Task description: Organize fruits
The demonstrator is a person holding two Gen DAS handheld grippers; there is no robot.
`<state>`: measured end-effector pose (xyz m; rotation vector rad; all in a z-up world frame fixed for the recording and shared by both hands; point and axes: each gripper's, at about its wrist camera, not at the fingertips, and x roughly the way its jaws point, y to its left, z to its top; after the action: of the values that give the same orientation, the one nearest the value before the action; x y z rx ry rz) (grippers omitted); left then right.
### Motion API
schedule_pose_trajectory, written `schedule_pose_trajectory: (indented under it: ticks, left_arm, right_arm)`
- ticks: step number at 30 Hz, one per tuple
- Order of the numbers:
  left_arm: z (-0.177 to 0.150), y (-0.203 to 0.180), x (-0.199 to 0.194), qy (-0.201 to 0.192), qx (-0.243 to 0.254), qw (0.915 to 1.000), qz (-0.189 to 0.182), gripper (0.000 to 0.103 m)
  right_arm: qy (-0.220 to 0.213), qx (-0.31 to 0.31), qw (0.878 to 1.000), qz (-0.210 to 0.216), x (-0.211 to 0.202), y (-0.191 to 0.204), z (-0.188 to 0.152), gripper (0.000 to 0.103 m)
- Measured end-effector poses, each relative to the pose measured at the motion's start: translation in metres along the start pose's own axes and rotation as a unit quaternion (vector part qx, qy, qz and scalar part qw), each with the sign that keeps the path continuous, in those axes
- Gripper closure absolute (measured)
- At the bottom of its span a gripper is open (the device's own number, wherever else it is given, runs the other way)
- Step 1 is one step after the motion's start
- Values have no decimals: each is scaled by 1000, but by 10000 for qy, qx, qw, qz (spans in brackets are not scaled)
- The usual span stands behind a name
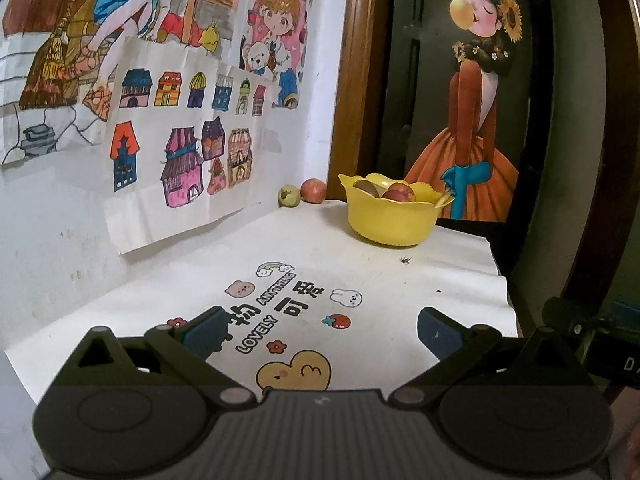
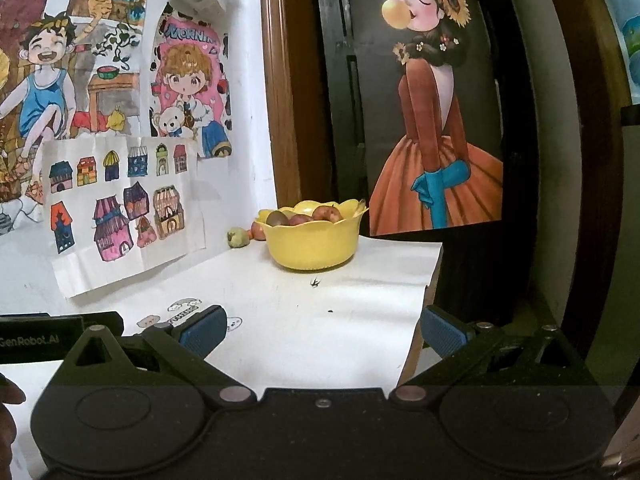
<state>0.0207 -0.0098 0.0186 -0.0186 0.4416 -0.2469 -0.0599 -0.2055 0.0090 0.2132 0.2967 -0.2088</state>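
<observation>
left gripper (image 1: 320,330) jaws apart, empty | right gripper (image 2: 322,330) same | bowl (image 1: 390,222) ahead | apple (image 1: 313,190), guava (image 1: 289,196) beyond-left

Bowl (image 1: 390,220): on the table (image 1: 360,272), far end, right of centre.
Fruits (image 1: 398,192): in the bowl.
Apple (image 1: 313,190): on the table, left of the bowl, at the wall.
Guava (image 1: 289,196): just left of the apple.

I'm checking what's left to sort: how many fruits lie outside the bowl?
2: a green fruit and a red apple, in the far corner by the wall, left of the bowl. More may be hidden behind it.
</observation>
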Motion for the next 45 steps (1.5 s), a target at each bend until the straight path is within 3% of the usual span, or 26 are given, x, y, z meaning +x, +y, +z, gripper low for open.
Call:
schedule_pose_trajectory:
  ticks: [31,45]
  left_arm:
    - [-2,4,7,73,-29,10000,18,0]
    - [0,7,3,13,-208,9995,-246,0]
  right_arm:
    - [144,-21,9999,40,9,5,-3,1]
    - [166,-34,9998,52,11,6,-4,1]
